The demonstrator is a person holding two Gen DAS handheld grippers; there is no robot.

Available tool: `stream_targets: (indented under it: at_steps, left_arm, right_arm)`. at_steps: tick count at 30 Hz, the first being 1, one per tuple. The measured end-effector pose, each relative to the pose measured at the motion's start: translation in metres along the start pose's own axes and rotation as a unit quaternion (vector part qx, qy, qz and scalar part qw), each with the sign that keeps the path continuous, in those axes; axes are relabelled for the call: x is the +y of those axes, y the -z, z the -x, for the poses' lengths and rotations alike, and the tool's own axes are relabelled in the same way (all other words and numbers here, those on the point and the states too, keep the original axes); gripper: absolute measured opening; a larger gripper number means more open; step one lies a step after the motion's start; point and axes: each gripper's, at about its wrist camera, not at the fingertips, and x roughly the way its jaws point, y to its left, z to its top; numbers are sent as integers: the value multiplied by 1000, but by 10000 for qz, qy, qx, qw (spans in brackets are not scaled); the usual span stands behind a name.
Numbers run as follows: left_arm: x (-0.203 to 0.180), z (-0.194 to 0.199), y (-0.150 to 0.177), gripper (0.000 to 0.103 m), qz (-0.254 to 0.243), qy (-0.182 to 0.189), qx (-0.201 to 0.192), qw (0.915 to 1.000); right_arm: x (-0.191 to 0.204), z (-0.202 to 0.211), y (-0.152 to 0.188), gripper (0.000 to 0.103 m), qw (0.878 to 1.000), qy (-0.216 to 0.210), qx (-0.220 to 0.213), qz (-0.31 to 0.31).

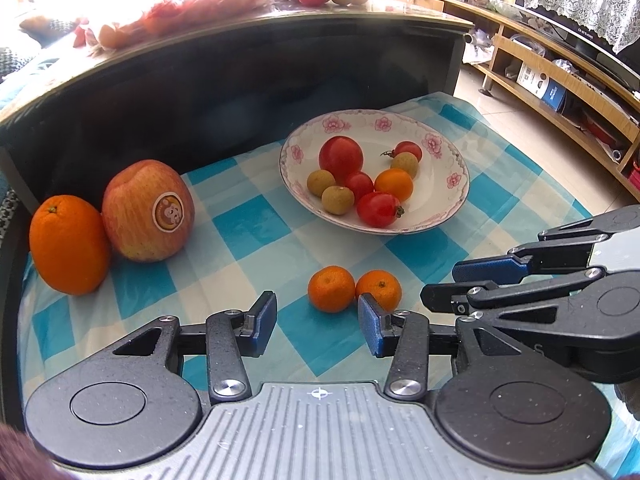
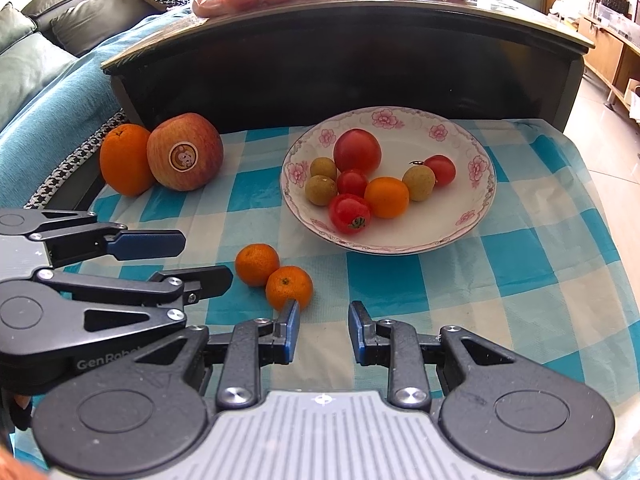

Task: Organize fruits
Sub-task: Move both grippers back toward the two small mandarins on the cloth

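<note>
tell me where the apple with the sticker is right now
The apple sits on the checked cloth at the left of both wrist views, touching the big orange on its left, well left of the flowered plate.

The checked cloth (image 1: 248, 236) looks thin, matt and slightly creased, while the flowered plate (image 2: 472, 216) on it is glossy glazed ceramic. The left gripper (image 1: 317, 322) and the right gripper (image 2: 324, 330) have speckled matt black plastic arms, bright metal screws, ribbed grey bases and rough-textured blue pads (image 1: 266, 322). The apple (image 1: 148, 210) has smooth, faintly streaked skin with a shiny paper sticker (image 1: 170, 212), the big orange (image 1: 68, 244) is finely dimpled, and the dark table (image 2: 360, 68) behind has a polished, reflective top.
</note>
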Motion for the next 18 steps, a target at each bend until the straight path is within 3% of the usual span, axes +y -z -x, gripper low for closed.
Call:
stream_targets:
  at_steps: [9,18]
  left_arm:
    - [4,0,10,58,-167,23,70,9998]
    - [18,0,19,59,-117,73,179,9997]
  right_arm:
    - [-1,-5,0,35,10000,-27,-2,24]
    - [13,-24,-4,36,9990,-146,21,428]
